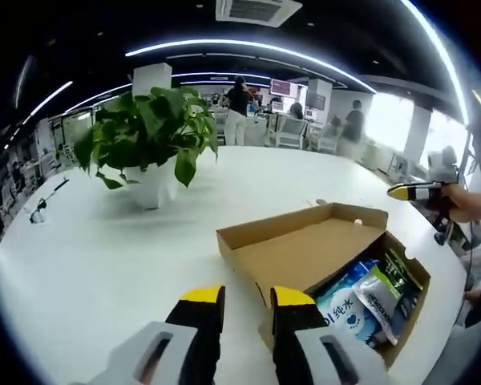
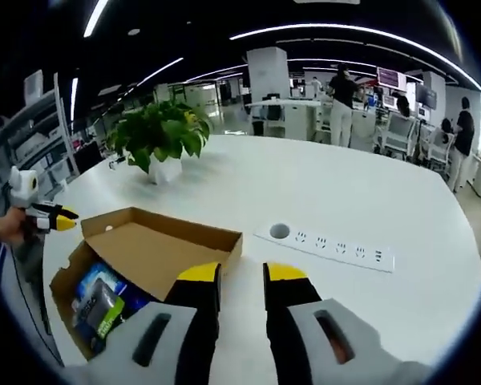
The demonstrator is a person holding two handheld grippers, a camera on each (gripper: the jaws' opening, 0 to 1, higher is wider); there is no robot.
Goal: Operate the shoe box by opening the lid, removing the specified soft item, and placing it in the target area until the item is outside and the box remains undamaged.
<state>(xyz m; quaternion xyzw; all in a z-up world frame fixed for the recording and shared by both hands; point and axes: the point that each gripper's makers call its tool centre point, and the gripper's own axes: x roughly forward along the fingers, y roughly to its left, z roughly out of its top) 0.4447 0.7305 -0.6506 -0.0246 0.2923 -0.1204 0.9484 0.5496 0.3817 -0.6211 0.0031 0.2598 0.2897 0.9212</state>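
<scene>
Shoe box (image 1: 325, 269) lay lid-open on tabletop (image 1: 104, 265), long axis running near-right to far-left; both hand-held grippers (image 1: 248, 298) (image 2: 240, 275) slightly parted, empty.

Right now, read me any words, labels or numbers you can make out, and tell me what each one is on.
"纯水": on the white and blue soft pack in the shoe box, left gripper view.
Green and black packet in the box: print too small to read.
Silver pouch beside it: print too blurred to read.
Wall screens in the background, right gripper view: unreadable.
Power strip on the table: no legible marks.
</scene>
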